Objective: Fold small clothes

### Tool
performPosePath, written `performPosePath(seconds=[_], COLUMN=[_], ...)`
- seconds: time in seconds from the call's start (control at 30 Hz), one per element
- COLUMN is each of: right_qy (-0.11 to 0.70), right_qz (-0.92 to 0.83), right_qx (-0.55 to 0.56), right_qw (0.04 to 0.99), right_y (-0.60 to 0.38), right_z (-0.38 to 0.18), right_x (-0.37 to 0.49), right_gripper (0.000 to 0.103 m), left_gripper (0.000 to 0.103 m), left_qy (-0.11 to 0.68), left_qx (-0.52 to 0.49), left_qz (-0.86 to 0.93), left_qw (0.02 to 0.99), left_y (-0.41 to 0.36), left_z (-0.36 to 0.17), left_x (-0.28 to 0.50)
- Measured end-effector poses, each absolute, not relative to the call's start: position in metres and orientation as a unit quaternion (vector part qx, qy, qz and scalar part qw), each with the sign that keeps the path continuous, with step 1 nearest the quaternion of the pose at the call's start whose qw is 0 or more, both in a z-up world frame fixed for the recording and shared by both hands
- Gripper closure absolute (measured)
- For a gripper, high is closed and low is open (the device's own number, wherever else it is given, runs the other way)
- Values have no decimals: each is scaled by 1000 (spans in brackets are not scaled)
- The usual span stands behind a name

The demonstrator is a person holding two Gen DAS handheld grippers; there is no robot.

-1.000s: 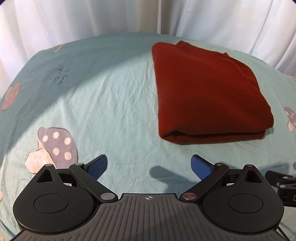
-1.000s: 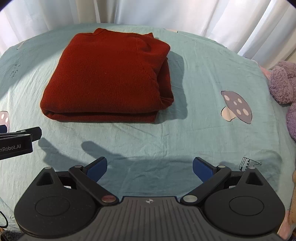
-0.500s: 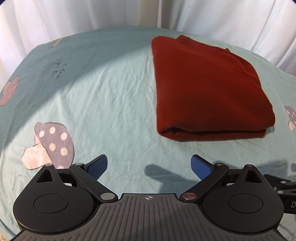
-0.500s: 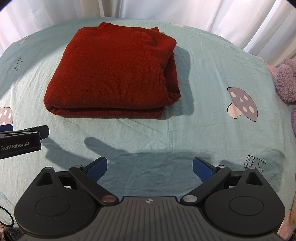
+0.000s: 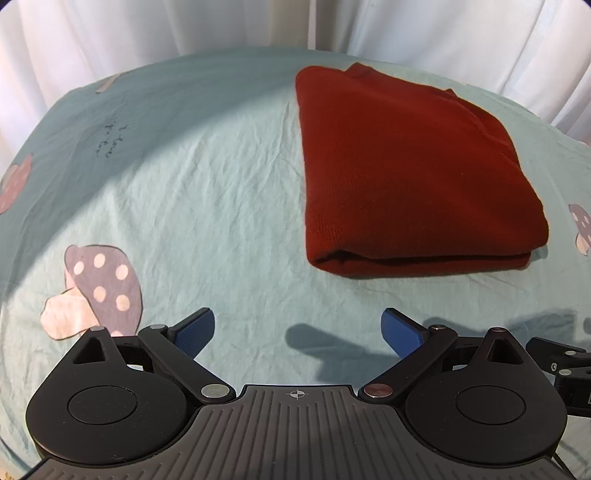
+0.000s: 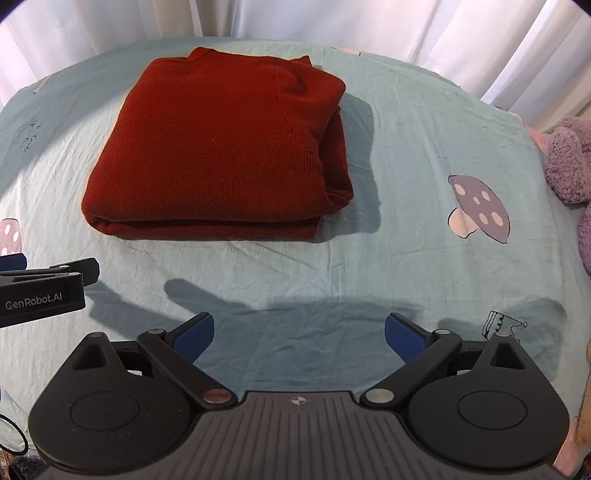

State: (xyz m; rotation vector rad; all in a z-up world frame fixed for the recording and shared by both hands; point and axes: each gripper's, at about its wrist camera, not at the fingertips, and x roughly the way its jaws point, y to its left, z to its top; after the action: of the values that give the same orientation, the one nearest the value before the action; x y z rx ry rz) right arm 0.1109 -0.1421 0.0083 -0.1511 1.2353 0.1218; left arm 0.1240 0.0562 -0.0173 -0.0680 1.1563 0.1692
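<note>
Fingers of both grippers spread wide, holding nothing.

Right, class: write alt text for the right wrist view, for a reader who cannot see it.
A dark red knitted sweater, folded into a neat rectangle, lies on a pale teal bedsheet printed with mushrooms. The open right gripper hovers in front of it, holding nothing. A fuzzy purple plush toy sits at the right edge.

White curtains hung behind a bed under a pale teal sheet printed with mushrooms. Light fell across it, and a purple plush sat at its edge.
</note>
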Motion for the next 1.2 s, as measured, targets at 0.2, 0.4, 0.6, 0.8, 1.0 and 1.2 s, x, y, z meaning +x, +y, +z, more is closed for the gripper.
performPosePath(seconds=[0.2,0.4,0.6,0.8,1.0,1.2], right_qy=[575,573,572,569,570,567], right_qz=[58,57,56,56,56,53], right_qx=[-74,-74,-76,-79,-80,-82], right_qw=[813,814,815,816,816,818], right_y=[-140,-142,-143,-143,-144,-144], right_z=[10,12,13,14,14,16], right_x=[112,113,113,113,113,113], right_gripper=[4,4,4,4,4,4], left_gripper=[3,3,3,3,3,3], left_qy=[545,547,546,547,546,545], left_qx=[-29,-26,-23,-21,-20,-15], left_qz=[78,77,77,74,73,70], left_qw=[834,833,834,833,834,835], left_y=[55,54,53,53,52,50], left_z=[-17,-17,-17,-17,-16,-15], left_x=[124,125,125,126,126,126])
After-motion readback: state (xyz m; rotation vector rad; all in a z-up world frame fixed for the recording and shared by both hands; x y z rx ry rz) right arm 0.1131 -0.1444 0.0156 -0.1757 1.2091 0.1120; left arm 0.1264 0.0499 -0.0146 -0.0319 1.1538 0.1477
